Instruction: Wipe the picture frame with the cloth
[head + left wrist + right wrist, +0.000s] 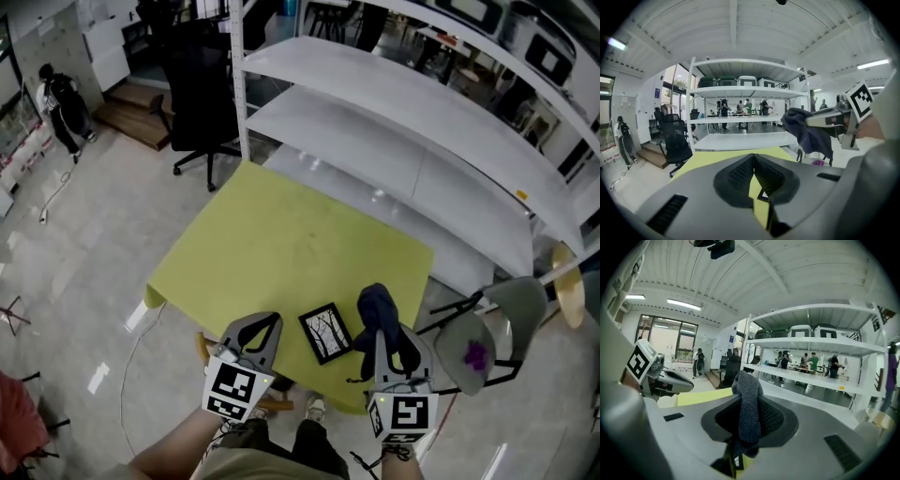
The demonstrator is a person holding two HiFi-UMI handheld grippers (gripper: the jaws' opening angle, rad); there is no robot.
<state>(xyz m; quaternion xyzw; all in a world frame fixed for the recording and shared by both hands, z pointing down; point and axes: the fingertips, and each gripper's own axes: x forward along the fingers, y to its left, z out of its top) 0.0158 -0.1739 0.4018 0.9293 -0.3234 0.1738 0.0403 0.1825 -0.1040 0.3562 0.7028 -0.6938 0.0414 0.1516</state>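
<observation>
A small black picture frame lies flat near the front edge of the yellow-green table. My right gripper hovers just right of the frame, shut on a dark blue cloth that bunches up past its tips. In the right gripper view the cloth stands pinched between the jaws of that gripper. Over the table's front edge, left of the frame, my left gripper is shut and holds nothing. In the left gripper view its jaws meet, a frame corner shows beneath, and the cloth hangs at right.
White shelving runs behind the table. A black office chair stands at the back left. A grey chair with a purple item is close on the right. A person stands far left. A wooden stool sits under the table's front.
</observation>
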